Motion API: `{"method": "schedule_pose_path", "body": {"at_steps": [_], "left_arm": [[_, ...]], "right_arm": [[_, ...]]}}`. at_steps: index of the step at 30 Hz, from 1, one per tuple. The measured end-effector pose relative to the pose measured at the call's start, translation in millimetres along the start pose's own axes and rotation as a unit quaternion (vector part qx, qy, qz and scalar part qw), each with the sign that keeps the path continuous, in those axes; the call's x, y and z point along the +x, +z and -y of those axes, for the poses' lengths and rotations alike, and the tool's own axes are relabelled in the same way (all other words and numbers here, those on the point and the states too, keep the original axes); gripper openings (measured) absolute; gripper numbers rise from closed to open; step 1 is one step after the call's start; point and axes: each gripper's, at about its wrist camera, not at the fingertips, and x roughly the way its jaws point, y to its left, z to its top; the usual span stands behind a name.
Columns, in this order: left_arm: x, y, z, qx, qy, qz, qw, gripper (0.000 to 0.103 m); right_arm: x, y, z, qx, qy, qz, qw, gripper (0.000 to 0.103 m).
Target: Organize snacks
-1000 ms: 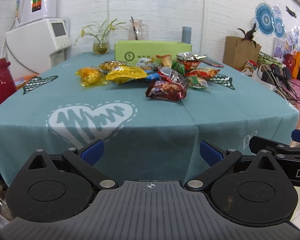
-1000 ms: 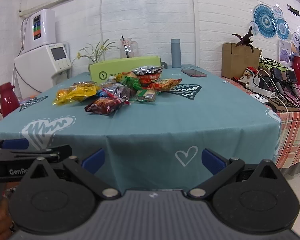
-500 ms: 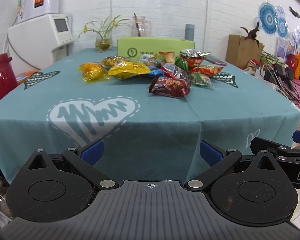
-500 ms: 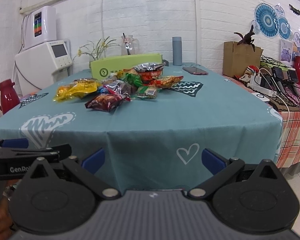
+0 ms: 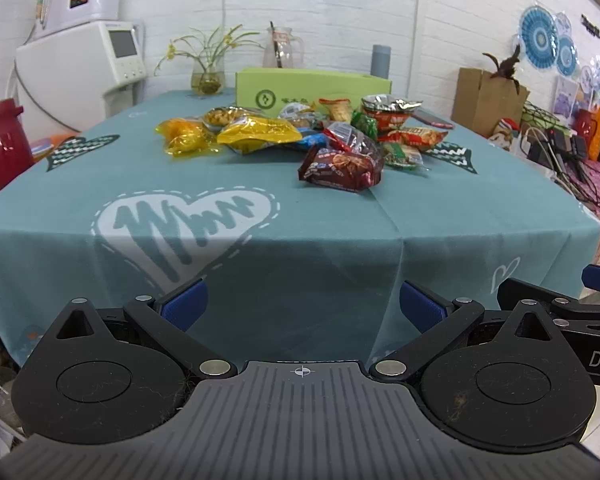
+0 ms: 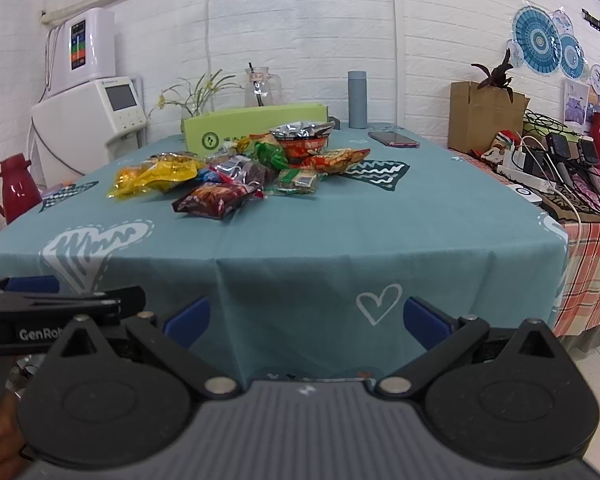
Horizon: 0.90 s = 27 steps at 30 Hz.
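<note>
From the left wrist view, the left gripper (image 5: 302,306) hangs in front of the near edge of the tabletop (image 5: 228,264), its jaws spread wide and holding nothing. The snack pile (image 5: 300,136) lies on the teal cloth just in front of the green box (image 5: 312,90). Nearest of the pile is a dark red cookie packet (image 5: 342,168); to the box's front left lie a yellow bag (image 5: 258,134) and an orange packet (image 5: 184,136). A crumpled red noodle cup (image 5: 390,110) stands by the box's right end. The right gripper's body shows at the frame's right edge.

From the right wrist view, the right gripper (image 6: 306,318) also sits off the tabletop's near edge, jaws released and empty. The pile spreads forward from the green box (image 6: 256,128), the dark red cookie packet (image 6: 216,200) foremost. A phone (image 6: 394,139) lies to the right of the box, and a grey bottle (image 6: 357,100) stands behind the box's right end.
</note>
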Motion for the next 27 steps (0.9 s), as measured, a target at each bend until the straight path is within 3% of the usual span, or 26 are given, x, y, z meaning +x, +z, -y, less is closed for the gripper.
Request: {"method": "schedule_pose_path", "body": {"at_steps": [9, 13, 15, 19, 27], "left_arm": [[0.8, 1.1, -1.0, -0.001, -0.002, -0.001, 1.0, 0.092], [4.7, 23.3, -4.4, -0.009, -0.01, 0.019, 0.9997, 0.092], [10.4, 38.9, -6.3, -0.011, 0.008, 0.035, 0.9993, 0.092], [33.2, 60.5, -13.3, -0.014, 0.031, 0.038, 0.9987, 0.092], [80.3, 66.2, -22.0, -0.022, 0.022, -0.011, 0.9994, 0.092]], "right_arm": [[1.0, -0.9, 0.0, 0.001, 0.001, -0.001, 1.0, 0.103], [6.7, 4.5, 0.2, -0.003, 0.003, 0.004, 1.0, 0.103], [13.9, 14.1, -0.2, -0.016, 0.0, 0.024, 1.0, 0.103], [49.4, 37.2, 5.4, -0.028, -0.004, 0.052, 0.998, 0.103], [132.8, 53.8, 12.7, -0.044, -0.016, -0.013, 0.999, 0.103]]}}
